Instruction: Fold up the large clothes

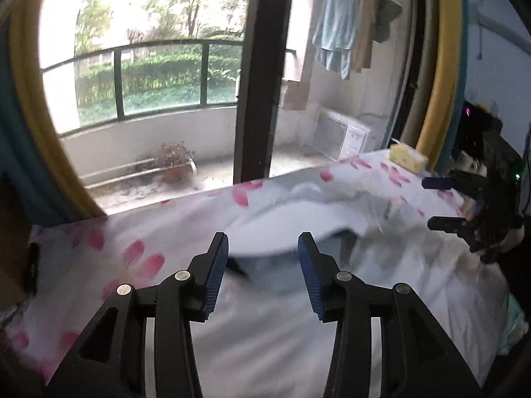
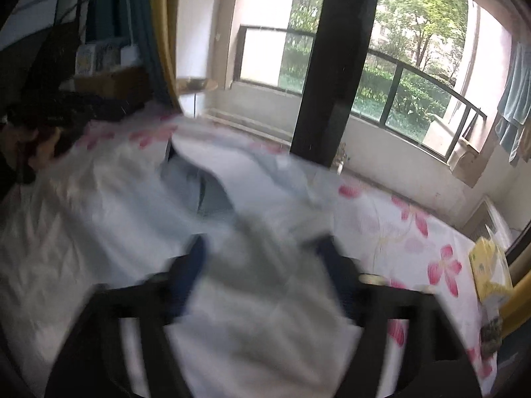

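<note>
Left wrist view: left gripper [image 1: 263, 248] at bottom centre, jaws apart, blue pads [image 1: 217, 275] clear of the cloth, nothing between them. Just beyond the fingertips a pale white-blue garment [image 1: 298, 222] lies loose and rumpled across the bed, spreading from centre frame to the right edge, one fold lifted with a dark gap under it; blurred. Under it a white bedsheet with pink flower print [image 1: 132, 255], showing at left and along the far edge. Right gripper [image 1: 438, 204] enters from the right edge mid-height, its two fingers well apart, nothing seen between them, hovering over the garment's right part. Yellow tissue box [image 1: 406, 157] on the far right corner of the bed. Behind, a glass door with dark frame [image 1: 259, 76], balcony railing, potted plant [image 1: 174, 162] on the balcony floor, clothes hanging [image 1: 338, 33] upper right. Right wrist view: heavily blurred. Right gripper [image 2: 262, 245] at bottom centre, fingers spread wide, the garment [image 2: 259, 315] lying below and between them; pads do not seem to press it. Garment runs from bottom centre up to centre left, with a dark fold opening mid-frame. Flowered bedsheet [image 2: 415, 232] at right, tissue box [image 2: 489, 272] at right edge. Dark frame [image 2: 338, 66] upper centre.
</note>
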A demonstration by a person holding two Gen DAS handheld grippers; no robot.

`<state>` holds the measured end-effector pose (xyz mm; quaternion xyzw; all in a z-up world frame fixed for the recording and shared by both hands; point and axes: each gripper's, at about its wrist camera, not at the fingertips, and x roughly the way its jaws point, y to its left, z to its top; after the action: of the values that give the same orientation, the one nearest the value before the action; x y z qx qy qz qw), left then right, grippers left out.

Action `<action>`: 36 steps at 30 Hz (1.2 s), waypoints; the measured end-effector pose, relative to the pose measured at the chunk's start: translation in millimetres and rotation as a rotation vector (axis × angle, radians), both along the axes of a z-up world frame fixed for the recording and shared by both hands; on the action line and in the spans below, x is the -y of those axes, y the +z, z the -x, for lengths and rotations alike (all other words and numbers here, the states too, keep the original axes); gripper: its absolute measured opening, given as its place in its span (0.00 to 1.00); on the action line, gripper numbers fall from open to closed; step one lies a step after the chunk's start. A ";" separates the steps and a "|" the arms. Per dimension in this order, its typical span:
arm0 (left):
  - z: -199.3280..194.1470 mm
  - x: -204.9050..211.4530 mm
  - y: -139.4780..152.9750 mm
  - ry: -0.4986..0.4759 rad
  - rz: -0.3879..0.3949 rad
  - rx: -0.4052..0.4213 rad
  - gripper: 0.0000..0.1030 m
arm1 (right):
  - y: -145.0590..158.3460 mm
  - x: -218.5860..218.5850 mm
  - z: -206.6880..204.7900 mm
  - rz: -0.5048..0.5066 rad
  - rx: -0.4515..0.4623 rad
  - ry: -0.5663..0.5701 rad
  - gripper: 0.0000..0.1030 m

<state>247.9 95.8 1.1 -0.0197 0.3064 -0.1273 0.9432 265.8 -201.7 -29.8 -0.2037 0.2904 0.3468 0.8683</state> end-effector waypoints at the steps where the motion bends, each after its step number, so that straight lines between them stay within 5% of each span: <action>1: -13.6 -2.7 -1.4 0.014 0.009 -0.012 0.46 | 2.7 -2.5 -8.6 -0.018 -0.002 -0.003 0.81; 7: -87.3 -17.2 -33.6 0.001 0.069 -0.145 0.53 | -3.6 -18.3 -81.1 -0.045 -0.126 -0.048 0.81; 11: -112.4 -16.6 -73.5 -0.043 0.028 -0.300 0.54 | -30.5 -21.8 -121.4 -0.008 -0.232 -0.070 0.81; 18: -110.1 -7.7 -93.8 -0.084 -0.016 -0.306 0.54 | -78.3 -29.3 -143.0 0.050 -0.372 -0.067 0.79; 22: -108.3 -8.4 -94.2 -0.107 -0.017 -0.299 0.54 | -74.1 -38.8 -135.1 0.047 -0.320 -0.051 0.19; 25: -111.5 -6.7 -92.3 -0.107 -0.008 -0.316 0.54 | -67.3 -48.9 -124.9 0.084 -0.257 -0.018 0.13; 27: -110.0 -1.1 -88.5 -0.124 0.001 -0.328 0.36 | -62.3 -51.2 -117.1 0.095 -0.205 -0.006 0.12; 30: -101.4 2.3 -79.1 -0.120 -0.023 -0.280 0.21 | -53.1 -52.6 -106.3 0.126 -0.074 -0.019 0.11; 36: -63.5 19.5 -51.9 -0.105 -0.102 -0.142 0.16 | -38.0 -56.3 -75.0 0.195 0.138 -0.036 0.11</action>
<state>311.4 76.3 -50.8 0.0354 0.3790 -0.1593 0.9109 340.9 -145.4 -67.9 -0.3054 0.2662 0.2866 0.8682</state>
